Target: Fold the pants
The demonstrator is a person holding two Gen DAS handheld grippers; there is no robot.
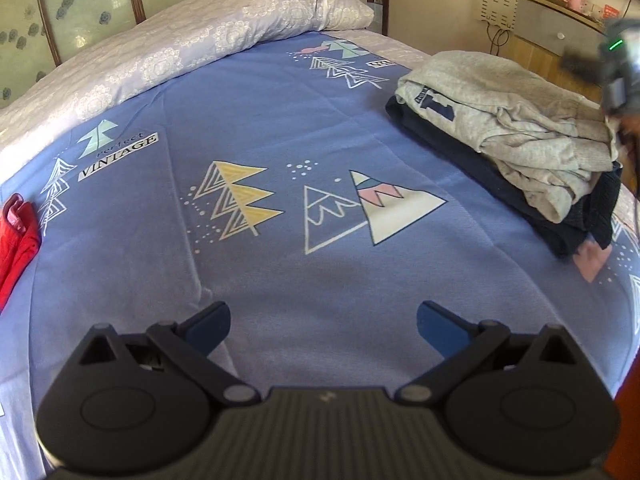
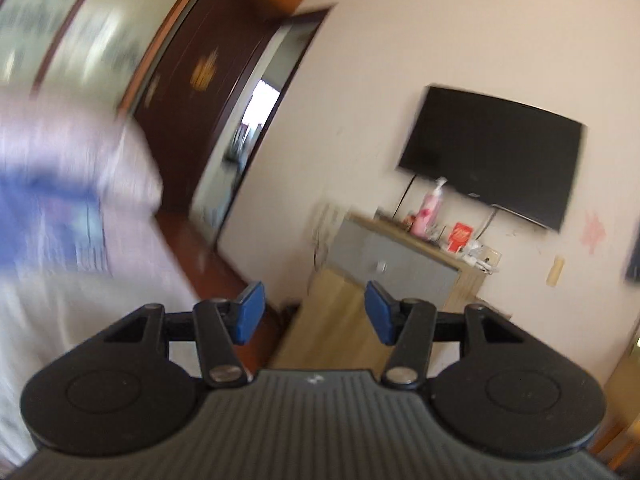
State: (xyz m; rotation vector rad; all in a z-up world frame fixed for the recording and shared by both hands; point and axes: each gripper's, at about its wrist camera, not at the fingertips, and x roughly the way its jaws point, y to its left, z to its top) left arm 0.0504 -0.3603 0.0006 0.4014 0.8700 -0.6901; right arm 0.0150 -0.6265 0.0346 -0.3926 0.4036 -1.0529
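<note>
A pile of folded clothes lies at the bed's right side: a grey garment on top of dark navy ones. My left gripper is open and empty, low over the blue patterned sheet, well short of the pile. My right gripper is open and empty; it points away from the bed toward the wall, and its view is blurred. Part of the right gripper's body shows at the far right edge in the left wrist view, above the pile.
A red garment lies at the bed's left edge. A rolled pale quilt runs along the far side. A cabinet with a pink bottle stands under a wall TV; a doorway is left of it.
</note>
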